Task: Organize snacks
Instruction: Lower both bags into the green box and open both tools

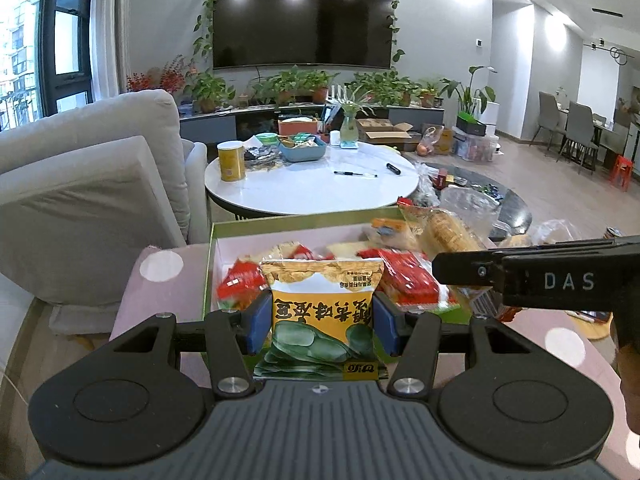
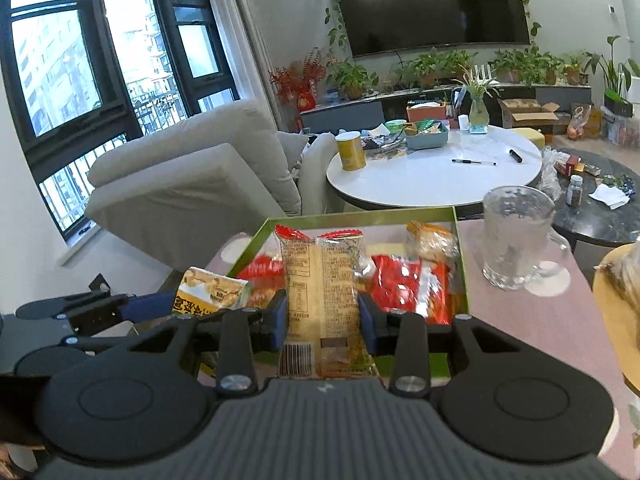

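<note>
Left tongs (image 1: 323, 322) clamped on yellow packet (image 1: 322, 312), bottom edge hidden; right tongs (image 2: 323, 320) clamped on clear-wrapped packet (image 2: 320, 292), long axis toward 12 o'clock.

A pink bench (image 2: 520, 328) carries a green-rimmed box (image 2: 462, 248) of snack packets. Just right of the box stands a clear glass mug (image 2: 516, 236); further right of the box, a yellow plate's edge (image 2: 612, 320) shows.

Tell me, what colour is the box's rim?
Green; the box rim shows best in the right wrist view.
</note>
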`<state>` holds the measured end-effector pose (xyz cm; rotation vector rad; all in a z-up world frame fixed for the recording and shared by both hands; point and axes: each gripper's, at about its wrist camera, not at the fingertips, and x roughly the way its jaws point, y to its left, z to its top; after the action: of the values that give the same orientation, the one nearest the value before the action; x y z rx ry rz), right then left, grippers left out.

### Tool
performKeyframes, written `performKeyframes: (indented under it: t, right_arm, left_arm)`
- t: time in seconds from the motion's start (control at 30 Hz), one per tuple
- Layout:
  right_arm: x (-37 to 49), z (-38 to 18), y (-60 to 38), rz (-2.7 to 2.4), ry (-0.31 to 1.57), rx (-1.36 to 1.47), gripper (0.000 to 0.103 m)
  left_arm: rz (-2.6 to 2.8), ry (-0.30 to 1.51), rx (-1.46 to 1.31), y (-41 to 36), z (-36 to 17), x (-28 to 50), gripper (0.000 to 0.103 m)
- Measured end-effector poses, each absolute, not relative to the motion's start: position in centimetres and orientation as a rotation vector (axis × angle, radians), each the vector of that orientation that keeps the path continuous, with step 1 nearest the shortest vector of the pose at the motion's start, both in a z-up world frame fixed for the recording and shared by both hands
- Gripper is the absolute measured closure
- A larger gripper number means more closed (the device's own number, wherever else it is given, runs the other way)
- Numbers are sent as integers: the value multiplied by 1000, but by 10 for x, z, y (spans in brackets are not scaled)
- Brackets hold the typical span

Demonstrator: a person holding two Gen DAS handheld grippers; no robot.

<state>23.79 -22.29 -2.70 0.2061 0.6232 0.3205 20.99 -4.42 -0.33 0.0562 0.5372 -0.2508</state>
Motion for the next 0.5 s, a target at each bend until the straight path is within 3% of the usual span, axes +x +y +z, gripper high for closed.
performKeyframes:
  t: [0.5]
  right_arm:
    - [296,-51,-218,310,717,268,51]
  left_arm:
    - [-244,602,69,-49,-23,274,53]
